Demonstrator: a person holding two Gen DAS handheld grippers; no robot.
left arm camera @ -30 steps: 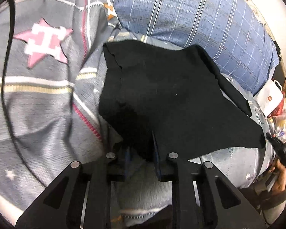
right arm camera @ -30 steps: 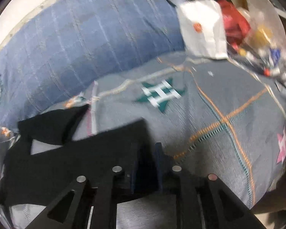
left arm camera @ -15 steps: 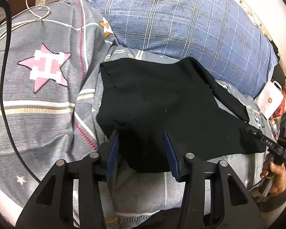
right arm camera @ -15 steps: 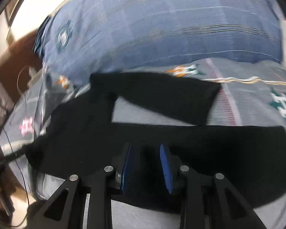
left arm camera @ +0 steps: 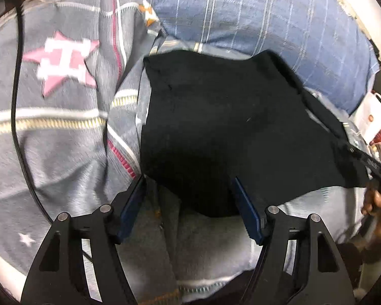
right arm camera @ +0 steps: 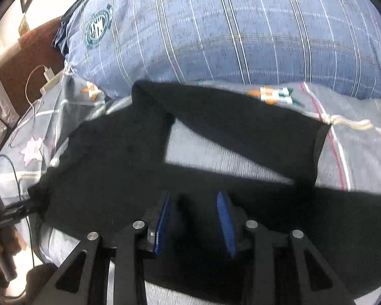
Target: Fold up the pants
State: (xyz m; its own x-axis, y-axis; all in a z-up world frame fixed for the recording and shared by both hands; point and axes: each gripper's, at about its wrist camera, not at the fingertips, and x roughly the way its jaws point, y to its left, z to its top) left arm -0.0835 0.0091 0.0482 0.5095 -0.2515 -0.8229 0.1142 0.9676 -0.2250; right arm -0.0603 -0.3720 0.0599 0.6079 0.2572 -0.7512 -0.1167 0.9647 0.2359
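Black pants (left arm camera: 216, 114) lie spread on a grey patterned bedcover (left arm camera: 63, 132). My left gripper (left arm camera: 189, 180) hovers at their near edge. Its jaws are opening wide; the cloth's edge lies between the blue pads (left arm camera: 132, 208), untouched. In the right wrist view the pants (right arm camera: 114, 165) show two legs parted in a V. My right gripper (right arm camera: 193, 194) sits low over the nearer leg, jaws opening, with black cloth under and between the pads (right arm camera: 224, 218) but not pinched. Each gripper shows at the other view's edge: the right gripper (left arm camera: 368, 162) and the left gripper (right arm camera: 10, 213).
A blue checked pillow (right arm camera: 241, 38) lies along the far side of the pants. A black cable (left arm camera: 15, 89) runs down the left of the cover. A white charger with its cord (right arm camera: 47, 76) sits by the pillow's corner. A white bag (left arm camera: 373, 119) stands far right.
Both grippers were shut on the pants; both jaws have since spread and let go. The right gripper swung left along the pants and now faces the pillow.
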